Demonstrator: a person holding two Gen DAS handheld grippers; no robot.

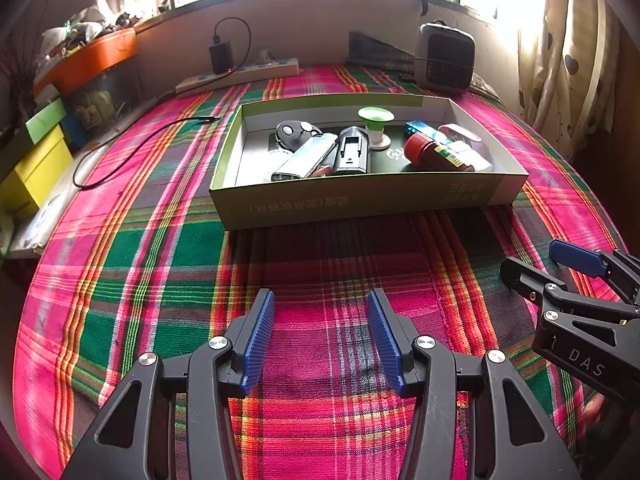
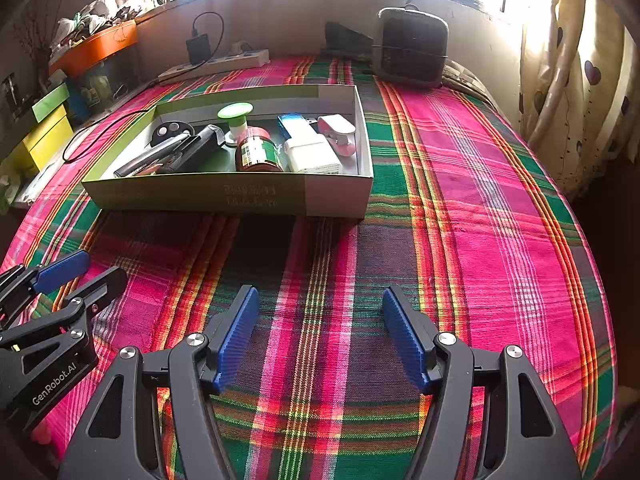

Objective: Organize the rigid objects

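A shallow green cardboard box point(image 1: 360, 200) point(image 2: 192, 194) sits on the plaid cloth. Inside lie a red-capped brown bottle point(image 1: 434, 152) point(image 2: 256, 152), a green-topped white object point(image 1: 376, 124) point(image 2: 236, 118), a silver rectangular device point(image 1: 306, 156), a black device point(image 1: 351, 151), a black key fob point(image 1: 294, 132), a white adapter point(image 2: 312, 154) and a blue-white item point(image 1: 420, 128). My left gripper point(image 1: 321, 334) is open and empty, above the cloth in front of the box. My right gripper point(image 2: 320, 334) is open and empty, to its right; it also shows in the left wrist view point(image 1: 540, 264).
A grey heater point(image 1: 444, 56) point(image 2: 412, 46) and a power strip point(image 1: 240, 76) with a black charger stand by the far wall. A black cable point(image 1: 120, 156) lies left of the box. Yellow and green boxes point(image 1: 36, 160) stack at the left. Curtains point(image 2: 580, 60) hang on the right.
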